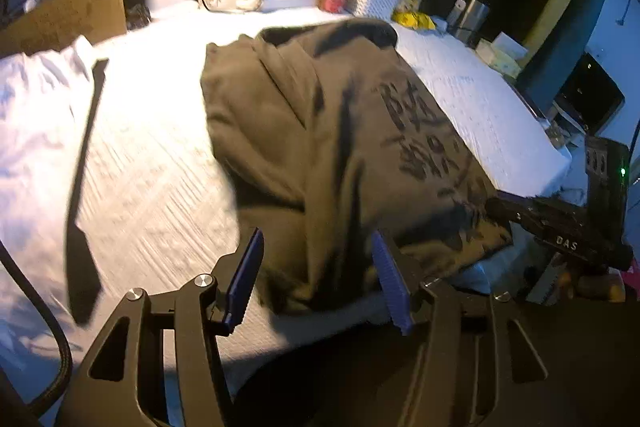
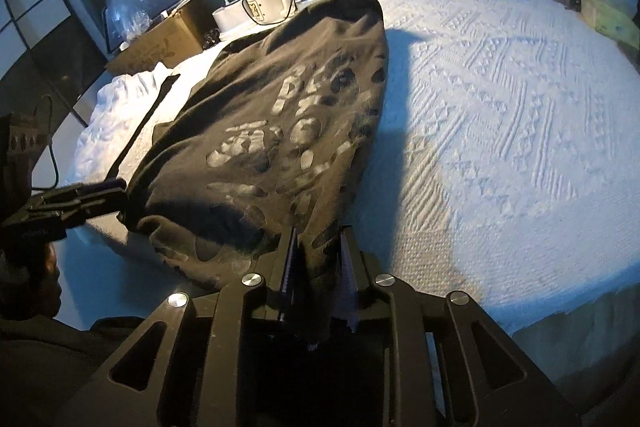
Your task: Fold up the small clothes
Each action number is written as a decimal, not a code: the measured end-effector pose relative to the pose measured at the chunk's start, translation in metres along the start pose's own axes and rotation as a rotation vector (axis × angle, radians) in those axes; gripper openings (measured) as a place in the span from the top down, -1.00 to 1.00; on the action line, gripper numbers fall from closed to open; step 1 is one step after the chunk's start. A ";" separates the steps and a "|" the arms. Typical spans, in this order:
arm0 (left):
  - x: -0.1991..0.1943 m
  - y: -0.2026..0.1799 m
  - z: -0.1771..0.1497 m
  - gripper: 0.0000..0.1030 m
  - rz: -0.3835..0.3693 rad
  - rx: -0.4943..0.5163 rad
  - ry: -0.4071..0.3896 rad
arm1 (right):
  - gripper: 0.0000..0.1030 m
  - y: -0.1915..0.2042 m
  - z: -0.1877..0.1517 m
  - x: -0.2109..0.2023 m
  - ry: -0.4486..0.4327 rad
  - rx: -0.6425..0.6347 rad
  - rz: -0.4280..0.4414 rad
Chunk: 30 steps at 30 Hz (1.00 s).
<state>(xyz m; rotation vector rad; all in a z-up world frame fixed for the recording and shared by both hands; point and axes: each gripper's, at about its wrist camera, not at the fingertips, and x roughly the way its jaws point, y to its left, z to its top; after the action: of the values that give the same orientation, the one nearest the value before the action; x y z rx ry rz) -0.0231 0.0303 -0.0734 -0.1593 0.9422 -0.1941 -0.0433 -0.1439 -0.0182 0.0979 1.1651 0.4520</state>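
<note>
On white textured bedspread point(image 2: 500, 115) | lamp-lit room | dark shirt point(image 2: 280, 131) | left gripper point(image 1: 318, 279) jaws released | right gripper point(image 2: 318, 275) jaws: cannot tell

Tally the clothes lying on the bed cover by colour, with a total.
Dark olive printed shirt: 1
White garment: 1
Black necktie: 1
Total: 3
</note>
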 end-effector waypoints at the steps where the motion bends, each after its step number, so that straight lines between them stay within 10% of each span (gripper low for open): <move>1: -0.002 0.001 0.005 -0.10 0.009 0.003 -0.011 | 0.55 -0.001 0.002 -0.001 -0.001 0.001 0.000; 16: 0.044 0.013 0.077 -0.09 0.125 0.065 -0.016 | 0.55 -0.017 0.046 0.006 -0.023 0.002 -0.030; 30: 0.099 0.021 0.127 0.16 0.076 0.111 -0.024 | 0.55 -0.032 0.080 0.037 -0.012 0.034 -0.051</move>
<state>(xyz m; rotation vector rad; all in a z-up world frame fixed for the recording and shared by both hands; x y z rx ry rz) 0.1392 0.0337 -0.0822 -0.0234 0.9093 -0.1739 0.0504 -0.1456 -0.0278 0.0996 1.1616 0.3859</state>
